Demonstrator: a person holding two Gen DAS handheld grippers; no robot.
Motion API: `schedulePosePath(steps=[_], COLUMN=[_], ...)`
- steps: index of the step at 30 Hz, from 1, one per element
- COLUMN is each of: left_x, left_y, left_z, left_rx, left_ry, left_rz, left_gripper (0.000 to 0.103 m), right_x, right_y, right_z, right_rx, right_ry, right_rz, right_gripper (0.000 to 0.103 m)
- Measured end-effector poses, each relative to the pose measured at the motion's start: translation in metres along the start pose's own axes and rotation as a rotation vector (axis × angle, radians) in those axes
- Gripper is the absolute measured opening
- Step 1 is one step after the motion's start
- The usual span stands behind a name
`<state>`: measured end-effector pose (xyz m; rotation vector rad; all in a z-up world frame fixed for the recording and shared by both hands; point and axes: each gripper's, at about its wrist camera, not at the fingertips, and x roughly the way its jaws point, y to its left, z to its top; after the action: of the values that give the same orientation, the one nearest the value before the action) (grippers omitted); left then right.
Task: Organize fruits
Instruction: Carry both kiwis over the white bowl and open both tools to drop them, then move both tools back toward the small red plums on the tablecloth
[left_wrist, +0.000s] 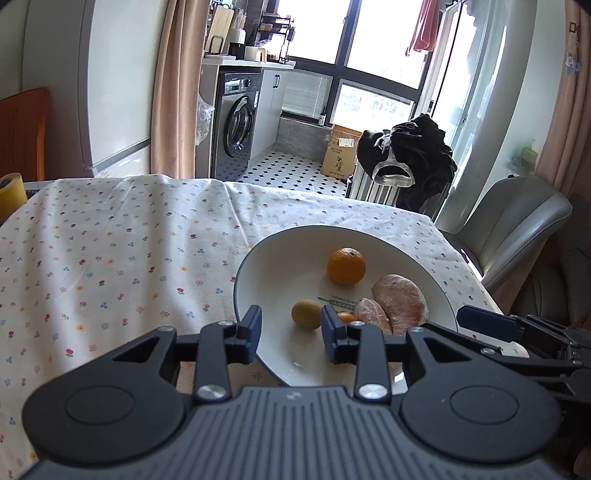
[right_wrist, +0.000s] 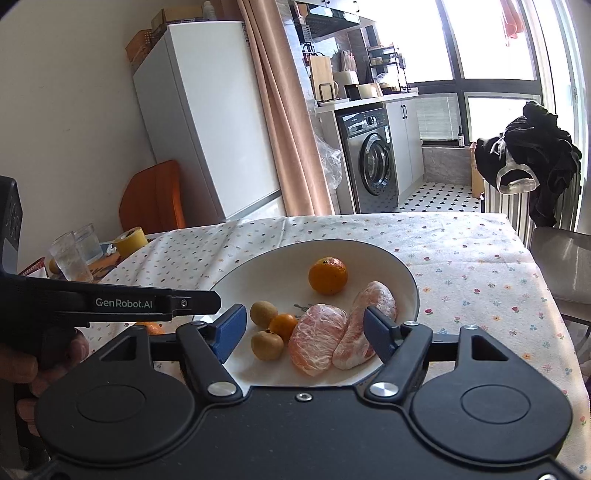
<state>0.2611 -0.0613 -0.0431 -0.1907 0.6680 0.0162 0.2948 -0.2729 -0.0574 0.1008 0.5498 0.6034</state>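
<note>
A white bowl (right_wrist: 408, 280) sits on the flowered tablecloth (right_wrist: 472, 266) near the table's front edge and holds all the fruit in view. An orange (right_wrist: 328, 275) lies toward its far side. Two peeled pomelo segments (right_wrist: 317, 343) lie side by side, touching, at the near right. Left of them sits a small kumquat (right_wrist: 282, 326) between two brownish-yellow round fruits (right_wrist: 263, 314). The right gripper (right_wrist: 304, 332) hovers over the bowl's near rim, its blue fingers (right_wrist: 231, 330) spread wide with nothing between them. The left gripper (left_wrist: 291, 334) is also parted and empty above the bowl's left edge. Two glasses (right_wrist: 72, 254) and a yellow tape roll (right_wrist: 131, 242) stand on the table's far left.
</note>
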Motion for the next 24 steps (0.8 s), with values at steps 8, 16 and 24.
schedulePosePath(steps=[8, 16, 24], left_x=[-0.015, -0.035, -0.05], left_y=[0.011, 0.026, 0.04], left_z=[-0.002, -0.006, -0.012], left_rx=[-0.009, -0.043, -0.058], left_ry=[-0.032, -0.055, -0.059], left_rz=[0.071, 0.077, 0.107], left_gripper=[0.07, 0.09, 0.09], right_x=[0.0, 0.004, 0.008], right_y=[0.002, 0.005, 0.01], right_z=[0.0, -0.001, -0.002], right_rx=[-0.007, 0.003, 0.004], right_ry=[0.003, 0.015, 0.023], right_rz=[0.01, 0.034, 0.015], right_gripper=[0.082, 0.097, 0.103])
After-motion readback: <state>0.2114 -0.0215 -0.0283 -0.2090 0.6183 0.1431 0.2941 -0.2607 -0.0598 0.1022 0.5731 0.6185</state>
